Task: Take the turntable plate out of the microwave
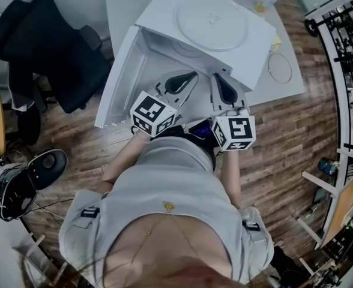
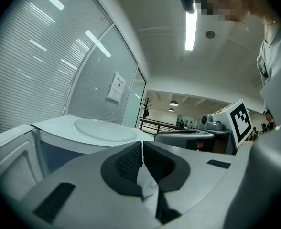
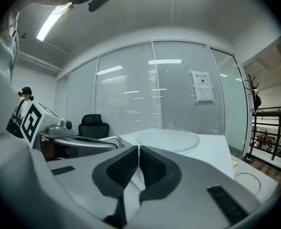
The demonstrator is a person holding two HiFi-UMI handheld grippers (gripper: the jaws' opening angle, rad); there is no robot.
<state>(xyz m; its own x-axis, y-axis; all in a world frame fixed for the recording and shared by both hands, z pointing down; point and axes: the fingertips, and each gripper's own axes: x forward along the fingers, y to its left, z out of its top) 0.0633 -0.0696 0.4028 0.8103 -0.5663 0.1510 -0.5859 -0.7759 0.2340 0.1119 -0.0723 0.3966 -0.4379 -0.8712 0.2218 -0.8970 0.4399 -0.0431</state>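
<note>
Glass turntable plate (image 1: 211, 20): atop microwave (image 1: 158, 15) | left gripper (image 1: 193, 75): clenched, empty | right gripper (image 1: 215, 77): clenched, empty

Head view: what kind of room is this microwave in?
Probably an office or a lab workroom. A black office chair stands by the white table, the microwave sits on that table, and a glass wall with blinds closes the room.

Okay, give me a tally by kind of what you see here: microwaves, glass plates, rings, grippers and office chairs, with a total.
Microwave: 1
Plate: 1
Ring: 1
Left gripper and right gripper: 2
Chair: 1
Total: 6
</note>
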